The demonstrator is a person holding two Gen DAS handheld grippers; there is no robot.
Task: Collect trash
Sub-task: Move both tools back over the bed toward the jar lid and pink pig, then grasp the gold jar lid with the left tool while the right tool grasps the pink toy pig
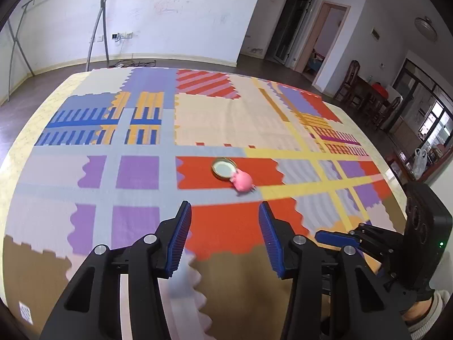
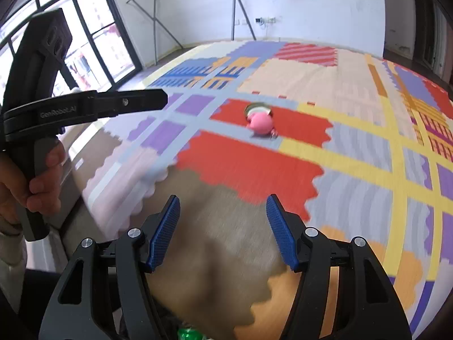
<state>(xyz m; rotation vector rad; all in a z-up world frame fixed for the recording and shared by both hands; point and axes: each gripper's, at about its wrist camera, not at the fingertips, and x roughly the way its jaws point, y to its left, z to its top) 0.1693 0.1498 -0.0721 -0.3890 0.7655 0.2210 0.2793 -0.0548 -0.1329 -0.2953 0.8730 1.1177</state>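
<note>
- The left hand-held gripper [image 1: 225, 228] and the right hand-held gripper [image 2: 223, 221] both have their jaws apart and hold nothing, probably ready for picking.
- The pink toy [image 1: 243, 182] touches the round lid [image 1: 223, 167] on the patterned cloth [image 1: 232, 121], far ahead of both.

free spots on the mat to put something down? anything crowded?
Nearly all bare. Only clutter: pink toy touching the gold-rimmed lid on the red strip mid-mat. Free: purple squares left of them, cream panel behind, red and tan patches between them and both open grippers.
</note>
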